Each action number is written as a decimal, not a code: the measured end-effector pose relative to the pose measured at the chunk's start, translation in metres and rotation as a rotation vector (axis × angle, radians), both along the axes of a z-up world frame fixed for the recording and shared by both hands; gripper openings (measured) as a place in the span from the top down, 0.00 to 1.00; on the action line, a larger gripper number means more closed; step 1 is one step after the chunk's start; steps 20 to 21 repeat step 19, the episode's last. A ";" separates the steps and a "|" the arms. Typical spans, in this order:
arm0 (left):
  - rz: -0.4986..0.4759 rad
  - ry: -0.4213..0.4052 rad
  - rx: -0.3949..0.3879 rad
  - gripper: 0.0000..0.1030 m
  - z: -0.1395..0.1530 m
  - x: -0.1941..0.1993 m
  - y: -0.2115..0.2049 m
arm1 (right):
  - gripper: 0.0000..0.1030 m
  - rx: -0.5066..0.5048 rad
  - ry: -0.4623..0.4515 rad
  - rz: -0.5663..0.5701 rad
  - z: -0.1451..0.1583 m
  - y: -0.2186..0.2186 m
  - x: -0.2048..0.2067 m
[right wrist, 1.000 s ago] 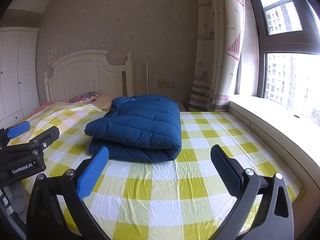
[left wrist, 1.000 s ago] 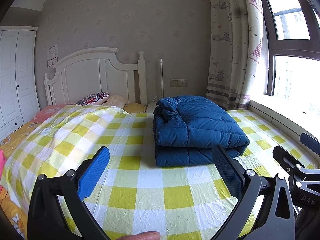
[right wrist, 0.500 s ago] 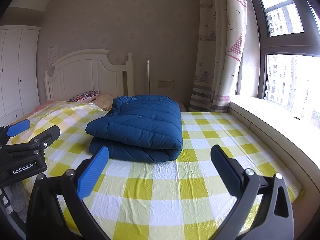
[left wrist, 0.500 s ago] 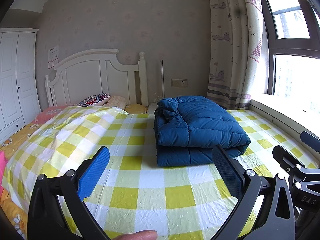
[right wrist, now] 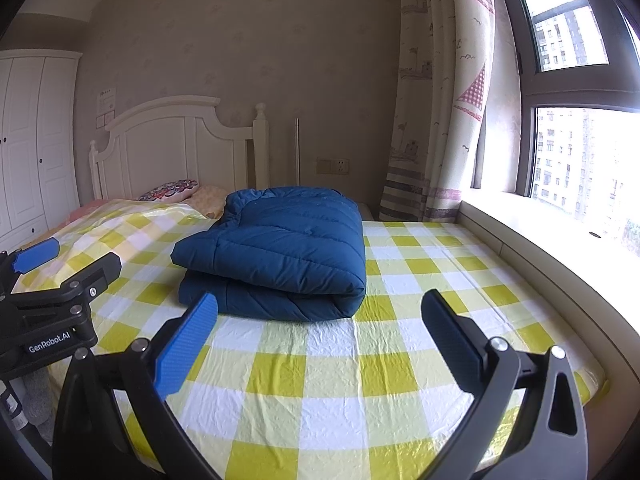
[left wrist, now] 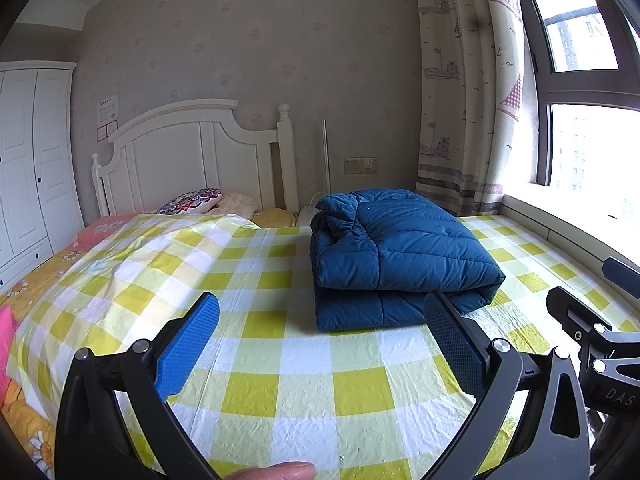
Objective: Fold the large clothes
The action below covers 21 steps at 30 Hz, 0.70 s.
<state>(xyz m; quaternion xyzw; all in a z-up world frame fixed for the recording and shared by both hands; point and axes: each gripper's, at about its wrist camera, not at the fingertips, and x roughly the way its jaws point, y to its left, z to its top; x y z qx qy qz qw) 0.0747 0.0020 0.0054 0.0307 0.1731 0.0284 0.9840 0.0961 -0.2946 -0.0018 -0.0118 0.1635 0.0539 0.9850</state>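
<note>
A dark blue padded jacket (left wrist: 396, 256) lies folded in a thick stack on the yellow and white checked bed cover (left wrist: 304, 384). It also shows in the right wrist view (right wrist: 280, 256). My left gripper (left wrist: 320, 344) is open and empty, held above the bed's near part, short of the jacket. My right gripper (right wrist: 320, 340) is open and empty too, just in front of the jacket's folded edge. Each gripper shows at the edge of the other's view.
A white headboard (left wrist: 192, 160) and pillows (left wrist: 196, 202) are at the far end. A white wardrobe (left wrist: 28, 168) stands left. A curtain (left wrist: 472, 100), window and sill (right wrist: 552, 240) run along the right. The bed's right edge (right wrist: 596, 384) is near.
Both views have drifted slightly; the jacket sits a touch further right and lower in each. The jacket itself has not moved and both grippers stay open.
</note>
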 end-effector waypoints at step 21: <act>0.202 0.371 -0.107 0.04 -0.002 0.168 0.231 | 0.02 -0.079 0.161 -0.211 0.036 -0.172 0.106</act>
